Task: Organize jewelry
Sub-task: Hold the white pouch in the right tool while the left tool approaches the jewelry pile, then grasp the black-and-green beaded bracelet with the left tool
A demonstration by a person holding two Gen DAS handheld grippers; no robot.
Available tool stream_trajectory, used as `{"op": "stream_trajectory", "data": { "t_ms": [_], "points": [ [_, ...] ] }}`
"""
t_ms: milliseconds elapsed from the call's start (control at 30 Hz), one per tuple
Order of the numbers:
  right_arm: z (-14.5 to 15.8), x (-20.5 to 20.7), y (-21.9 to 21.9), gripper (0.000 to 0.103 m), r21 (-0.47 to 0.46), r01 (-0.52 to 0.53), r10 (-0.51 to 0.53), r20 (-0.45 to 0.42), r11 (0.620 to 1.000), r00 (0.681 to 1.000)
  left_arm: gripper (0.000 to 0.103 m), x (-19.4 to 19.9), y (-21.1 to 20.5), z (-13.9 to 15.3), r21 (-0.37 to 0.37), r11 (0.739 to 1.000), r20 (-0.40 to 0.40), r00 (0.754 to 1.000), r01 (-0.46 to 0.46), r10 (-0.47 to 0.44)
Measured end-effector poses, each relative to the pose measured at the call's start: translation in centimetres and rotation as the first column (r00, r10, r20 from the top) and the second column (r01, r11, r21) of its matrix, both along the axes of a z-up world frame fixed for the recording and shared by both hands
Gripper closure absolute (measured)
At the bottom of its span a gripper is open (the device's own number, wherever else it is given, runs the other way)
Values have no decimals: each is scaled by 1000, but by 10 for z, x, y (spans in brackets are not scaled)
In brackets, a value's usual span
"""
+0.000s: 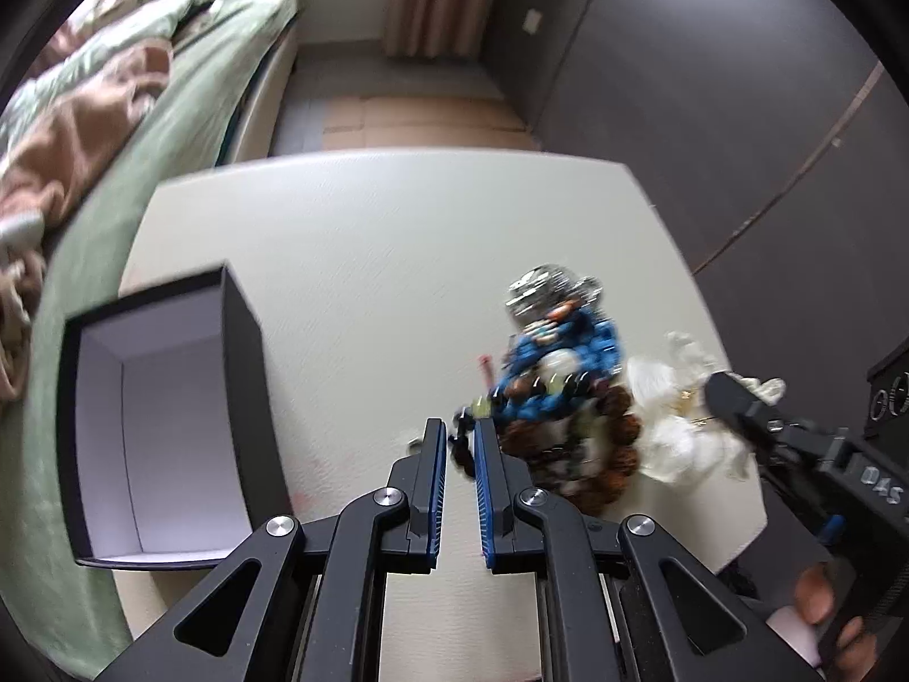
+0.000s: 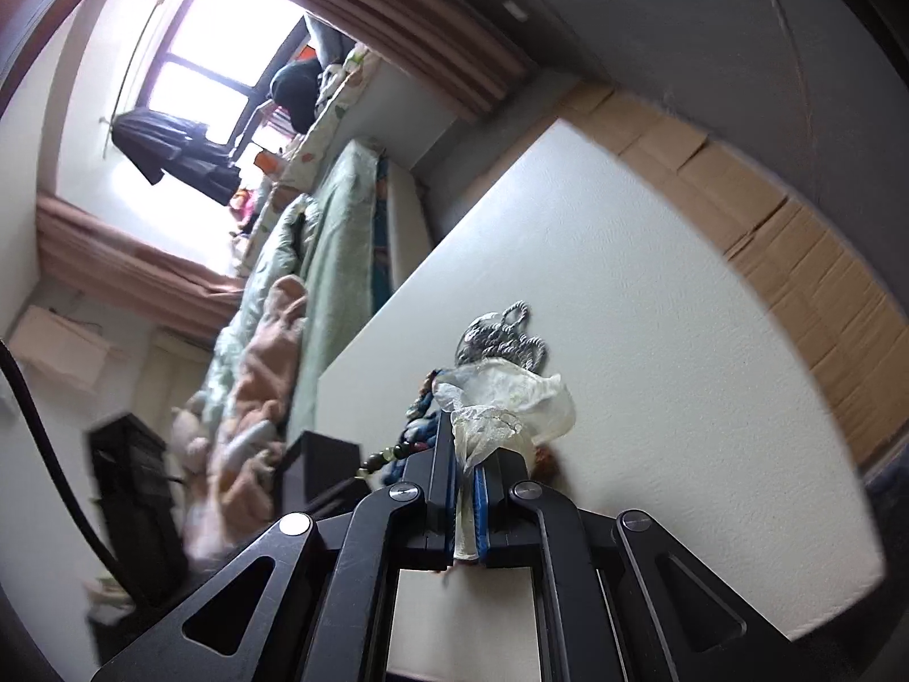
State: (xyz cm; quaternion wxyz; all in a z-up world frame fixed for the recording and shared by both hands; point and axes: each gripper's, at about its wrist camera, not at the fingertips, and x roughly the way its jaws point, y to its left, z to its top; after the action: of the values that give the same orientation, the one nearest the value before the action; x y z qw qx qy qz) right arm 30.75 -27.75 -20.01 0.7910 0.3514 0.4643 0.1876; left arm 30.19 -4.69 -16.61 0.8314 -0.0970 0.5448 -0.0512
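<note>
A tangled jewelry pile lies on the white table (image 1: pixel 369 261): a silver chain (image 1: pixel 545 284) on top, blue beads (image 1: pixel 574 358) and brown beads (image 1: pixel 602 454) below. My left gripper (image 1: pixel 459 426) is at the pile's near left edge, shut on a dark bead strand (image 1: pixel 463 446) that runs between its blue pads. At the pile's right side, my right gripper (image 1: pixel 721 395) is shut on a crumpled clear plastic bag (image 1: pixel 676 420). The right wrist view has the bag (image 2: pixel 511 398) bunched in the right gripper (image 2: pixel 467 437), with the silver chain (image 2: pixel 500 335) behind it and the dark bead strand (image 2: pixel 392 454) stretching left.
An open black box (image 1: pixel 165 398) with a white inside stands at the table's left edge, also seen as the black box (image 2: pixel 324 466). A bed with green covers (image 1: pixel 199 113) runs along the left. A hand (image 1: pixel 824 608) holds the right gripper. Cardboard (image 2: pixel 795 261) covers the floor beyond the table.
</note>
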Motion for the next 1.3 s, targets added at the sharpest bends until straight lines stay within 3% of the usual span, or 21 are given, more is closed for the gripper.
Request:
{"op": "stream_trajectory", "data": {
  "t_ms": [133,300,500,533,600,667,867,1000,1033,1133,1200,1300],
  "points": [
    [4,2,6,97,-47,-10,11,19,999,1000,92,4,11,-10,-87,996,-27,999,-31,29],
    [-2,7,8,97,-42,-18,18,1,999,1000,92,8,15,-15,-97,995,-41,999,-38,34],
    [-2,5,14,97,-35,-36,36,2,999,999,91,2,25,-18,-186,981,-67,997,-61,49],
    [-2,4,13,97,-37,-39,39,3,999,999,88,0,24,-16,-200,979,-53,998,-49,39],
    [-2,5,14,97,-43,-42,42,4,998,999,59,-2,22,-12,-209,977,-38,999,-28,21],
    [-3,6,12,97,-43,-38,38,-1,998,999,43,-3,18,-8,-223,975,-20,1000,-14,9],
    [-4,5,1,97,-33,6,-6,-6,999,1000,43,-5,6,2,-151,989,17,1000,-6,9],
    [-5,2,-6,97,-28,25,-25,-11,999,1000,43,-6,-10,5,-123,991,28,999,44,-41],
    [-5,2,-7,97,-28,27,-27,-12,999,1000,44,-5,-16,2,-112,992,20,998,61,-59],
    [-6,1,-7,97,-29,32,-33,-15,999,999,60,-1,-24,-9,-73,994,-5,997,78,-78],
    [-6,2,-6,97,-24,27,-27,-15,999,1000,85,0,-22,-17,-58,996,-21,997,68,-69],
    [-1,2,-1,97,12,5,-5,13,1000,1000,95,-4,-17,-14,-70,995,8,998,70,-69]
  ]
}}
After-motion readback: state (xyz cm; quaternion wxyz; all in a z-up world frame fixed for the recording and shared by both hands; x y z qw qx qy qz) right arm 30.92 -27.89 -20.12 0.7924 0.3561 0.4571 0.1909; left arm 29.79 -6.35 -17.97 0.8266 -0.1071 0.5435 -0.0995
